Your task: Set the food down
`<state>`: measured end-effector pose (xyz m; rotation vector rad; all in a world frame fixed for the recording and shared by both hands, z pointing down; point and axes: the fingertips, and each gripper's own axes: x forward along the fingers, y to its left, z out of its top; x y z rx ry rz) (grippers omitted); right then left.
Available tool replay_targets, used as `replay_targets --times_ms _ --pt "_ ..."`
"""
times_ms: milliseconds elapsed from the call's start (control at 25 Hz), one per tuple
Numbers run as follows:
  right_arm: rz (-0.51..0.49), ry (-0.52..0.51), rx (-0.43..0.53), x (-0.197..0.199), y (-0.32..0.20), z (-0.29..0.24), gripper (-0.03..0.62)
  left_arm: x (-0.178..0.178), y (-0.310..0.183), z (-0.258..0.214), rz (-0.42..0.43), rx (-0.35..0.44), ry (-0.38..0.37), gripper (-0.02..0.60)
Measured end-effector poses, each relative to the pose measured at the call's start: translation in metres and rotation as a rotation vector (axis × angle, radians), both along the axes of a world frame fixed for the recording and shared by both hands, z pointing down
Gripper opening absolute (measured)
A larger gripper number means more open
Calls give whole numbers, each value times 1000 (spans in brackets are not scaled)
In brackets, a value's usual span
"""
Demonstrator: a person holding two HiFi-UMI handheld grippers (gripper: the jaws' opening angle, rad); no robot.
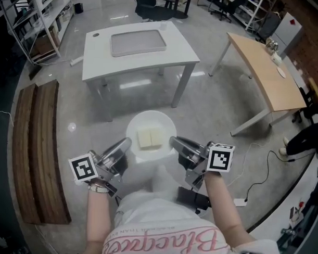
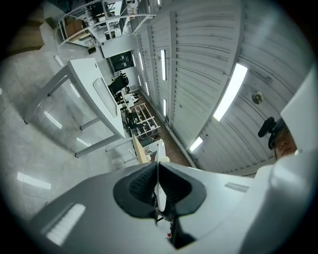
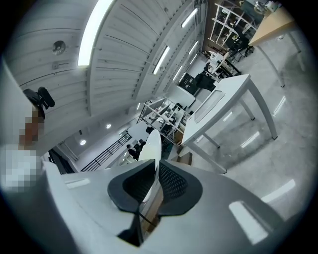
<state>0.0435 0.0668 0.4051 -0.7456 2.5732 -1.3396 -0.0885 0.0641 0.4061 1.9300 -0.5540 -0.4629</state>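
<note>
In the head view, the left claw (image 1: 128, 142) and right claw (image 1: 173, 141) are each pinching an opposite rim of a white plate (image 1: 135, 125). They are carrying it level between them so the two pale food slabs (image 1: 150, 138) are lying flat, and a white table (image 1: 99, 62) with a grey tray (image 1: 138, 43), probably the set-down spot, is standing well ahead of both claws. In the left gripper view, the jaws are pressing almost together on the thin plate edge running out ahead between them. In the right gripper view, those jaws are clamping the opposite edge likewise, sharing the load.
</note>
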Motion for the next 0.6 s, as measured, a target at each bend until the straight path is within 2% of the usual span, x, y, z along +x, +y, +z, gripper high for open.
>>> replay_targets --times_ms 320,600 --pt "-15 -15 -23 -4 -47 7 28 -4 -45 5 -12 -21 -12 12" --pt "-50 -18 -35 2 -109 5 28 2 -104 -1 -24 -33 -35 12"
